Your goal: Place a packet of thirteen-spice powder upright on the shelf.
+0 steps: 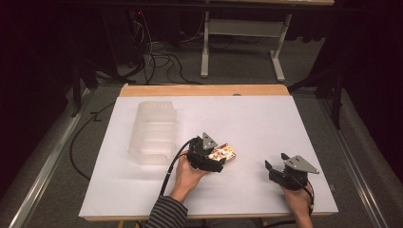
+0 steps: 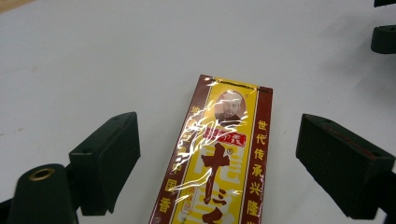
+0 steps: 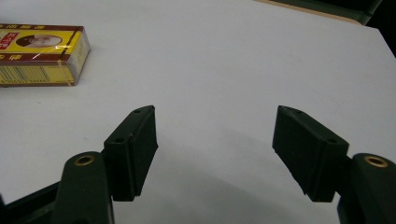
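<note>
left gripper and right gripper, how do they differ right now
The left gripper has the red and yellow box lying between its open jaws; the right gripper has bare white table between its jaws. In the high view the left gripper sits near the table's middle, beside the clear plastic bin; the right gripper sits toward the right edge. Both are open, hand-held, gripping nothing.

The red-and-yellow spice box (image 2: 219, 158) carries Chinese print: a large red 十三 down its yellow centre, 世代传承 and 兴隆 in yellow along one maroon border, 香 on the other, and a ® beside the big characters.
</note>
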### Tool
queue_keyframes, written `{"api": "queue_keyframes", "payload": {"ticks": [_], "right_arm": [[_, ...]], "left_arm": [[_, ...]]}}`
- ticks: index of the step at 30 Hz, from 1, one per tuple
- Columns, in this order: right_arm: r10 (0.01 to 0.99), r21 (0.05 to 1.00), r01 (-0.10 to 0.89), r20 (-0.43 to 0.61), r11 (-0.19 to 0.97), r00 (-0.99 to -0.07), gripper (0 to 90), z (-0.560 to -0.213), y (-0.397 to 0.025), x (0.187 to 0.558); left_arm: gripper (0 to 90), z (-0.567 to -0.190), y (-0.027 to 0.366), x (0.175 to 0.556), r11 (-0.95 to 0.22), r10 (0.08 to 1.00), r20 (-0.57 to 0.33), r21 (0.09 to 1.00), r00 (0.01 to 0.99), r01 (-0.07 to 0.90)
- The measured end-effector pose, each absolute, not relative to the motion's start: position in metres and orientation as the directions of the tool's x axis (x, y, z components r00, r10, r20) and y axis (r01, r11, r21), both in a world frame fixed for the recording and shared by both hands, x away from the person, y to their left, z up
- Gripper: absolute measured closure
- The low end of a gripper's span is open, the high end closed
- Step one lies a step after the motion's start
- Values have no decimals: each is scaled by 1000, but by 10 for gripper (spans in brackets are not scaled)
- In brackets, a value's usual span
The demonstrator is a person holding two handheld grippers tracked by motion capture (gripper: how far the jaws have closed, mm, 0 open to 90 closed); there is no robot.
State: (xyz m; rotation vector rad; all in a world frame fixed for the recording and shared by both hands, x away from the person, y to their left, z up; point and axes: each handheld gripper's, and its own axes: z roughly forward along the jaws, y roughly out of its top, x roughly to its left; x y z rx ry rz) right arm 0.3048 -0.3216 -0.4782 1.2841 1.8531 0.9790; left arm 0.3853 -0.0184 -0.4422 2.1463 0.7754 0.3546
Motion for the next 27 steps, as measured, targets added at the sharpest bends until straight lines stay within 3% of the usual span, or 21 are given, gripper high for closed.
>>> {"api": "queue_keyframes", "payload": {"ticks": [27], "right_arm": [[950, 863, 445, -109, 237, -294, 310, -478, -322, 305]], "left_arm": [[157, -462, -56, 406, -573, 611, 30, 706, 791, 416]]}}
